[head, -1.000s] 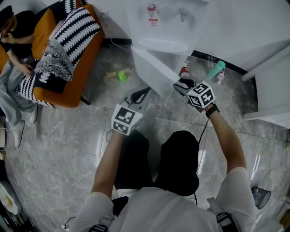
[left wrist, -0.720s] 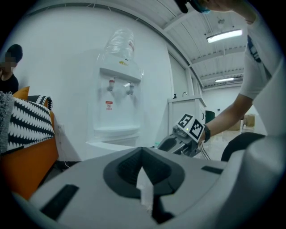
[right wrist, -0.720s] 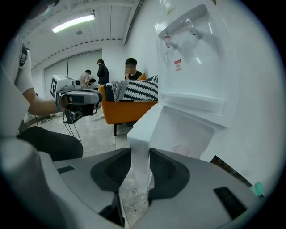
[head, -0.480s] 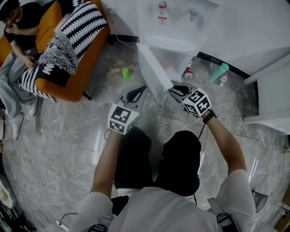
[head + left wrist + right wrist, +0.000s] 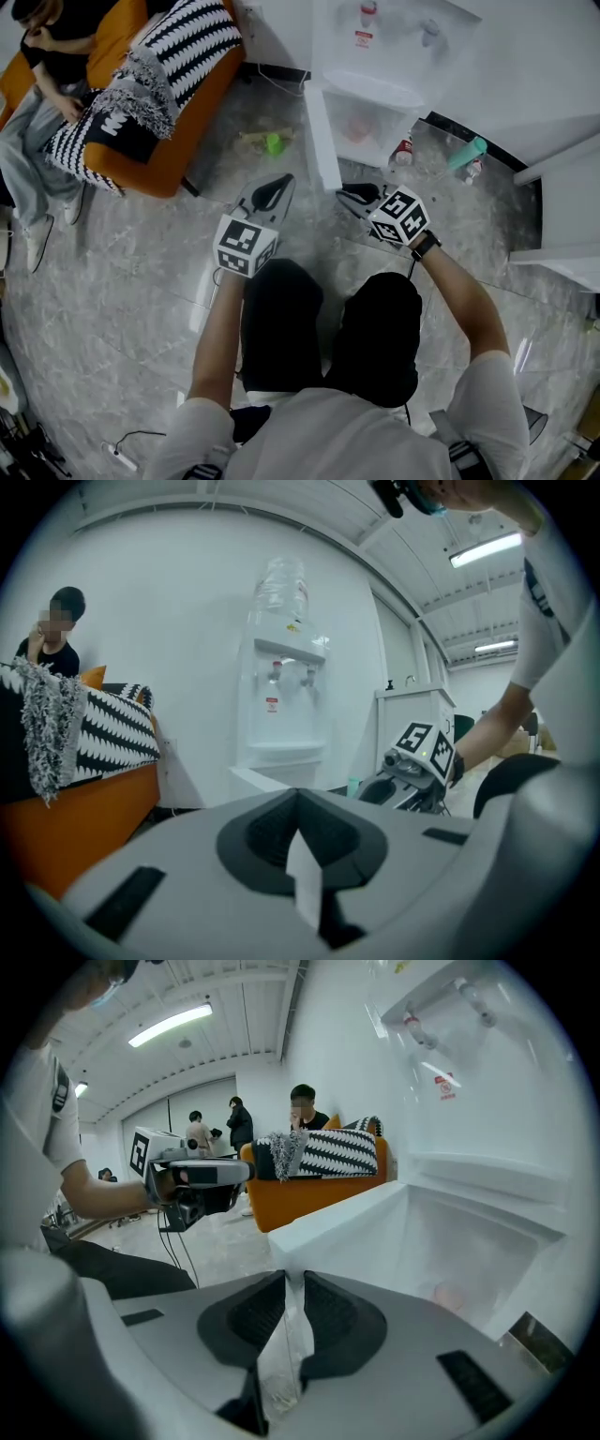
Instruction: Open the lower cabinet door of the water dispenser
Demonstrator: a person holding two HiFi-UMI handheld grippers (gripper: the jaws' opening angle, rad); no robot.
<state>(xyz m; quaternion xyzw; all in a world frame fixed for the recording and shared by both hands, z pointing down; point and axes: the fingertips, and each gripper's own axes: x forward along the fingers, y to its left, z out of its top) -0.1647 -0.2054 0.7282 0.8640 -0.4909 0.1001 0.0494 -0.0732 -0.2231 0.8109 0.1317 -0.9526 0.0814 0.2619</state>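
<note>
The right claw [image 5: 348, 196] has its jaws nearly together and closing. Its own view shows only a thin slit between the pads, with nothing gripped in it. The left claw [image 5: 279, 181] has its jaws closed together and holds nothing.

The door [image 5: 322, 141] of the lower cabinet [image 5: 364, 127] already stands swung wide out from the water dispenser [image 5: 375, 42], so the pale inside of the cabinet is bare to view. By that I judge the task to be all but done.

In the head view the door's long edge runs from the hinge at the dispenser's left side down toward the person. Its free end lies just beside the right claw's tips, a little to their left and ahead. Whether they touch I cannot tell. The right claw is the nearer of the two; the left hangs further left, apart from the door and on its outer face side.

On the floor [image 5: 122, 309] behind the door lies a small green thing [image 5: 274, 143]. Right of the dispenser stand a can [image 5: 403, 152] and a teal bottle [image 5: 466, 155]. An orange sofa [image 5: 183, 127] with a striped cushion [image 5: 192, 42] and a seated person [image 5: 42, 66] is well off to the left. Nothing stands between the right claw and the door.
</note>
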